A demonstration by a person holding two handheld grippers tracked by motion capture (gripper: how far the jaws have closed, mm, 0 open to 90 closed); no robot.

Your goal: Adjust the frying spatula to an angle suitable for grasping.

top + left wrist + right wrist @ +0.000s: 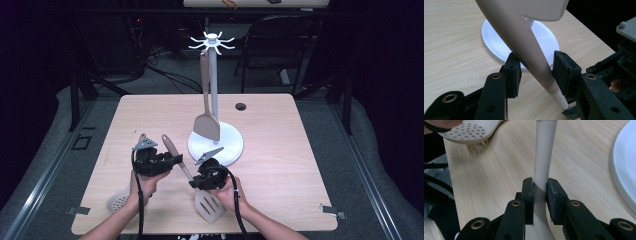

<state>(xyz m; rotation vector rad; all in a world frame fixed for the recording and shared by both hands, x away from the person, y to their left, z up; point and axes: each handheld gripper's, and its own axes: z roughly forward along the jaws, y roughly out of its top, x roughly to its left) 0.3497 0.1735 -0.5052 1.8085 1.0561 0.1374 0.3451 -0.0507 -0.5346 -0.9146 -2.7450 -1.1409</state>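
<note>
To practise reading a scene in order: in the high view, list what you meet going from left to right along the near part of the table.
Perforated spoon head → left gripper → right gripper → slotted turner head → metal clip at the table's right edge.

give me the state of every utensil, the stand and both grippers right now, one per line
beige slotted spatula: handle clamped by the right gripper, head low over the table
right gripper: shut on the spatula's handle
left gripper: open, jaws either side of the same handle
beige solid turner: hanging from the stand
white utensil stand: upright on the wooden table
beige perforated skimmer: by the left hand, resting or lifted unclear
</note>
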